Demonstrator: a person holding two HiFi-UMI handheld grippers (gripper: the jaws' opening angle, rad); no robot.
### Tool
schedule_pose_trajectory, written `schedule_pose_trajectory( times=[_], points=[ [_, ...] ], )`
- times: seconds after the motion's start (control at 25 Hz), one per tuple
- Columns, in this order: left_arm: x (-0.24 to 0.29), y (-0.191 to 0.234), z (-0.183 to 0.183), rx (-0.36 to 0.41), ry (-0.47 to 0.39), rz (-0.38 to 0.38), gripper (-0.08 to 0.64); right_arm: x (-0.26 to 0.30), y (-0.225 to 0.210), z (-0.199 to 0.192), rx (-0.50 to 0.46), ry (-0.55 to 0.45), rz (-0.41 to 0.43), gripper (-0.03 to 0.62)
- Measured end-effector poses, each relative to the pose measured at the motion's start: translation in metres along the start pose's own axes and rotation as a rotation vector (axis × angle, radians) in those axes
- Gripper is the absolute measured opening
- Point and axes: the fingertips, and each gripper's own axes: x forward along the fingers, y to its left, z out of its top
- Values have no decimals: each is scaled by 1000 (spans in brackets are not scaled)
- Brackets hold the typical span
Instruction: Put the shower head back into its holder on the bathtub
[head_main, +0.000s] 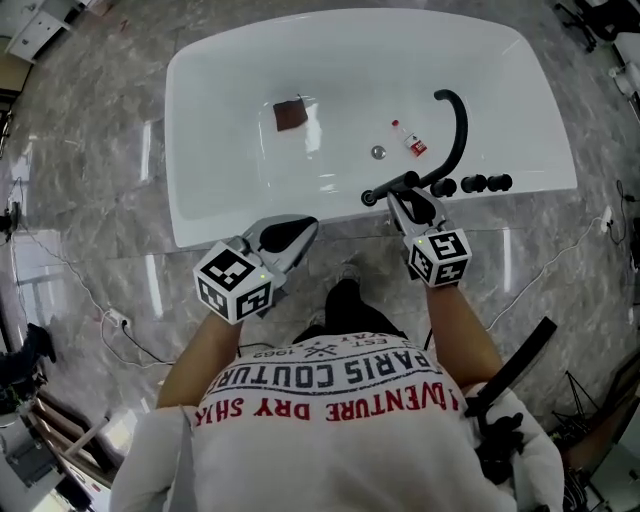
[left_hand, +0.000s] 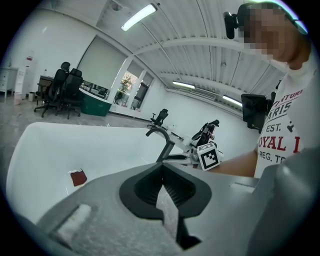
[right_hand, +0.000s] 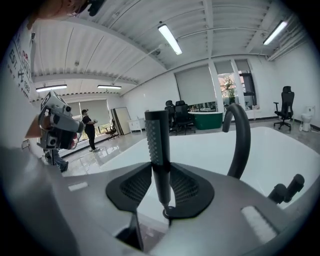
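The black shower head (head_main: 390, 187) lies level over the near rim of the white bathtub (head_main: 200, 215), its wand pointing left. My right gripper (head_main: 415, 207) is shut on it. In the right gripper view the wand (right_hand: 157, 145) stands upright between the pads, touching both. The curved black spout (head_main: 458, 130) and black knobs (head_main: 473, 184) sit just right of it on the rim. I cannot make out the holder itself. My left gripper (head_main: 298, 235) hangs shut and empty by the tub's front edge, left of the right one; its jaws (left_hand: 164, 192) meet with nothing between them.
Inside the tub lie a brown square patch (head_main: 291, 115), a small bottle (head_main: 412, 143) and the drain (head_main: 378, 152). Grey marble floor (head_main: 100, 150) surrounds the tub, with cables at the left. Office chairs and a person (right_hand: 90, 130) stand far off.
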Motion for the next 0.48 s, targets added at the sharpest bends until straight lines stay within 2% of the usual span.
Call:
schedule_pose_trajectory(
  times=[0.28,0.48],
  points=[
    [-6,13,-19,-33,24,33,2,20,-4,-51,-8,77,-24,117],
    [-5,21,-26,-42,30,49,2,30,0,-68,-54,103,-14,117]
  ],
)
